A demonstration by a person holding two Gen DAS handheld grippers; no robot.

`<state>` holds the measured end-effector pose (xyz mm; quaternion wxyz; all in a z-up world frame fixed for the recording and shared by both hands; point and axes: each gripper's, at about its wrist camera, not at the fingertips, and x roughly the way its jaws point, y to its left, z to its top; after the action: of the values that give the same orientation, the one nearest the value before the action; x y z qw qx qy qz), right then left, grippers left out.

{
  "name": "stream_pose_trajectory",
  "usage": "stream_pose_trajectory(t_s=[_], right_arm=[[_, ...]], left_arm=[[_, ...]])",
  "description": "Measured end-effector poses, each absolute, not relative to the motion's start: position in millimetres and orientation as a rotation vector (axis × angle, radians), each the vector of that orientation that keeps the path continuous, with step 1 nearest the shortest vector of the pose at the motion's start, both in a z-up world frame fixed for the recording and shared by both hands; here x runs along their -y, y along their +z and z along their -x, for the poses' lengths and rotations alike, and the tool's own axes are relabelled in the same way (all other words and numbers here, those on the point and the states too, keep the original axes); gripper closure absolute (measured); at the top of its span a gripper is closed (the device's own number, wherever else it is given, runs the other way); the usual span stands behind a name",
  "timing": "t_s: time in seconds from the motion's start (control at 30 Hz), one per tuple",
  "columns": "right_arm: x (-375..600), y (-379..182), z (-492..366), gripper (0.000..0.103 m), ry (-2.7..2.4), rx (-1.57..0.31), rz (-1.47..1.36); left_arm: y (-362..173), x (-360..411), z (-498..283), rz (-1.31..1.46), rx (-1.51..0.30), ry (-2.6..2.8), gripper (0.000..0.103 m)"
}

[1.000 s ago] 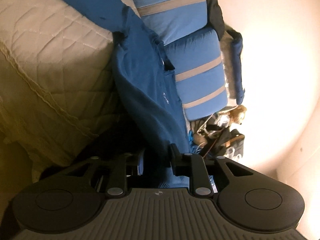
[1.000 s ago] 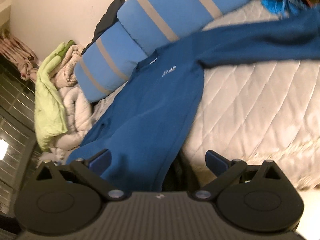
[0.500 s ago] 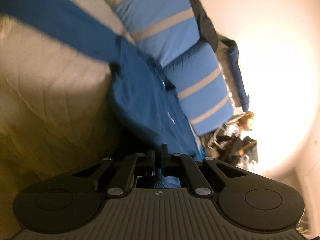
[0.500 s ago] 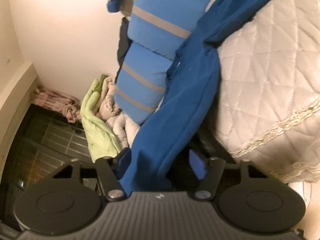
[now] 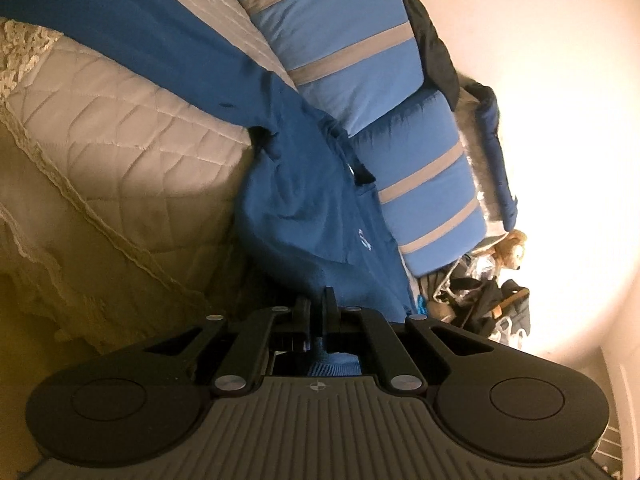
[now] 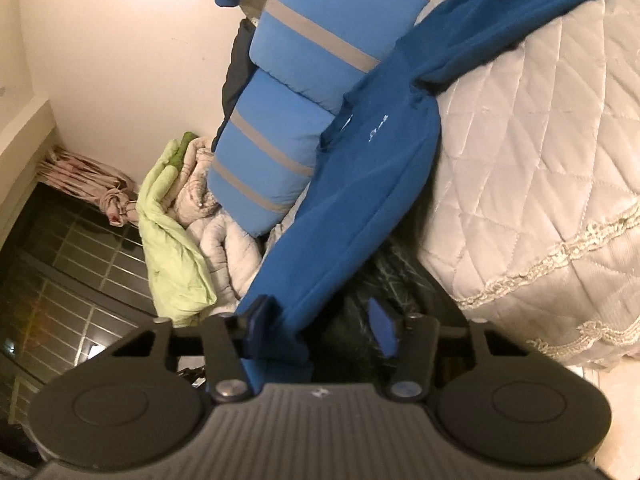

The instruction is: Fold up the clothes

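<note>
Quilted cream bed (image 5: 120, 152) against a pale wall (image 6: 120, 40); striped blue pillows (image 5: 360, 52) at its head. Blue shirt (image 6: 360, 184) hangs off the bed edge, long axis running from the grippers toward the pillows. Left gripper (image 5: 318, 308), apart a second ago, now clamped on the hem. Right gripper (image 6: 320, 324) has narrowed but stays apart, cloth between.

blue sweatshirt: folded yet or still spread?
Spread, unfolded: blue sweatshirt stretches from the bed to the grippers, one sleeve extended across the quilt.
</note>
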<state>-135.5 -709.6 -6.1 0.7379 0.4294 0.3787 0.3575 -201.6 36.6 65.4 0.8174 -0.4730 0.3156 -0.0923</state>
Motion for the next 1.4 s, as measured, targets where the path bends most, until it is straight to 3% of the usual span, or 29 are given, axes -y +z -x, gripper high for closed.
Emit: stream_pose_trajectory(t_s=[0.13, 0.2, 0.53, 0.87, 0.93, 1.0, 1.07, 1.4], right_arm=[[706.0, 12.9, 143.7, 0.072, 0.722, -0.815, -0.833], [706.9, 23.4, 147.0, 0.094, 0.712, -0.786, -0.808], [692.1, 69.7, 154.6, 0.096, 0.647, -0.758, -0.616], [685.5, 59.0, 153.4, 0.074, 0.689, -0.789, -0.676], [683.4, 57.8, 153.8, 0.075, 0.696, -0.791, -0.684], [681.4, 56.6, 154.3, 0.088, 0.702, -0.794, -0.691], [681.7, 56.8, 154.5, 0.094, 0.701, -0.790, -0.705], [695.5, 103.5, 154.3, 0.097, 0.663, -0.668, -0.728]], left_arm=[[72.0, -34.9, 202.9, 1.004, -0.662, -0.209, 0.098], [76.4, -33.6, 202.8, 0.997, -0.655, -0.213, 0.098], [86.0, -22.5, 201.5, 0.947, -0.645, -0.222, 0.098], [76.1, -20.4, 198.0, 0.951, -0.666, -0.195, 0.096], [73.9, -20.0, 197.0, 0.953, -0.677, -0.197, 0.096], [72.5, -19.6, 196.7, 0.955, -0.687, -0.206, 0.096], [75.2, -17.6, 197.5, 0.942, -0.690, -0.228, 0.097], [124.1, -8.2, 208.3, 0.844, -0.572, -0.245, 0.098]])
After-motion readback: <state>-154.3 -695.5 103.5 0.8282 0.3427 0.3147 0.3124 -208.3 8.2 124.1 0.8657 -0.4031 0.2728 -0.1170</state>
